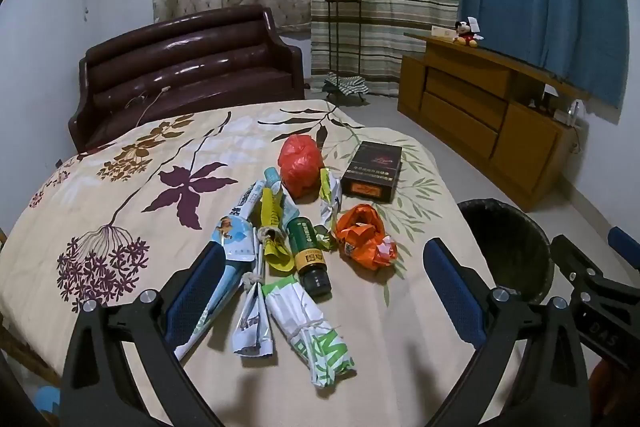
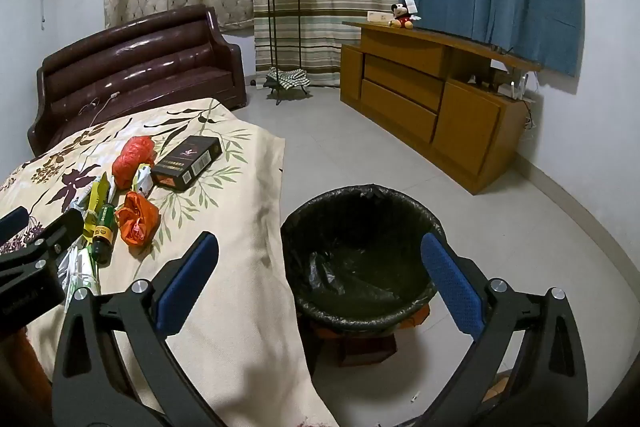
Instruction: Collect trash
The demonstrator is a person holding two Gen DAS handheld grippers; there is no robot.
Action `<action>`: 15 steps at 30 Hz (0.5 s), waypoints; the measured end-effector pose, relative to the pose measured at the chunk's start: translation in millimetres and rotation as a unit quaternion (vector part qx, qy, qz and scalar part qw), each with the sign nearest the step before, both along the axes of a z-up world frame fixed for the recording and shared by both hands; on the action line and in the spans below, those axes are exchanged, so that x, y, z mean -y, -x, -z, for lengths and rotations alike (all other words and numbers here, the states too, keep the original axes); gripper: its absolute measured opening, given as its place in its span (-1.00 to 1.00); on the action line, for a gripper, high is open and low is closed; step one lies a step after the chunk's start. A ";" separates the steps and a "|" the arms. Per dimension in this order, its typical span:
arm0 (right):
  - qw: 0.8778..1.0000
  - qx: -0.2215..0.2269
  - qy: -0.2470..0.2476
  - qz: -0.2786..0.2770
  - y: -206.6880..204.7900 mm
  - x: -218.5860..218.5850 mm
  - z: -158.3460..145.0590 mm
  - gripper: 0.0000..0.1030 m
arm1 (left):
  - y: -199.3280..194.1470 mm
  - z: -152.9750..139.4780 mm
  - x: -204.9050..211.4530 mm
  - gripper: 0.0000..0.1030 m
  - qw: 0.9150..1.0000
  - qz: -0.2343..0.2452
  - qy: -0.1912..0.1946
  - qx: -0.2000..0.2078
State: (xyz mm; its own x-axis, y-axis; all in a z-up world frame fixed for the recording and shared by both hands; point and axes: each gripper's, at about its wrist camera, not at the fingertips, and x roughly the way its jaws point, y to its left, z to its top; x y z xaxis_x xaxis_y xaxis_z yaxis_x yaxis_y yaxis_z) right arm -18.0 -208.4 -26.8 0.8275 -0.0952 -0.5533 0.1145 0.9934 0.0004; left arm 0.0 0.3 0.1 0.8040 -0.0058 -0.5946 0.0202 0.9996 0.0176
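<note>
On the floral cream bedspread (image 1: pixel 132 163) lies a heap of crumpled wrappers (image 1: pixel 296 227), partly overlapping, their print unreadable. Both the left gripper (image 1: pixel 326 283) and right gripper (image 2: pixel 320 275) gape wide, holding nothing. Beside the bed, the black-lined round bin (image 2: pixel 360 251) is half hidden by the right gripper's blue pads.

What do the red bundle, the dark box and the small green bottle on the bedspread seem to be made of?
Red bundle: probably thin plastic film, crinkled and faintly shiny.
Dark box: likely printed cardboard, with sharp flat edges and a matte face.
Green bottle: glass or hard plastic, hard to tell which; smooth dark body, paper-like label.
</note>
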 end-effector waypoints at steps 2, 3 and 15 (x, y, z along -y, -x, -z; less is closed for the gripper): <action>1.000 0.000 0.000 0.000 0.0 0.0 -0.1 0.92 | 0.0 -0.1 -0.3 0.87 1.000 0.000 0.003 -0.002; 1.000 0.000 0.000 0.000 -0.1 0.1 -0.2 0.92 | -0.1 0.0 -0.1 0.87 1.000 -0.001 0.001 -0.002; 1.000 0.002 0.000 0.000 -0.1 0.2 -0.6 0.92 | 0.7 -2.3 2.5 0.87 1.000 -0.002 -0.007 0.002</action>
State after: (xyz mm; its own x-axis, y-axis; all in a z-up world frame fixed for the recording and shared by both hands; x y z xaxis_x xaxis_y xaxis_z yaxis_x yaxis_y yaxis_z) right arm -17.9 -208.6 -26.3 0.8293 -0.0955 -0.5506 0.1148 0.9934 0.0006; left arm -0.7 -2.1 2.5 0.8058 0.0061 -0.5921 0.0157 0.9994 0.0315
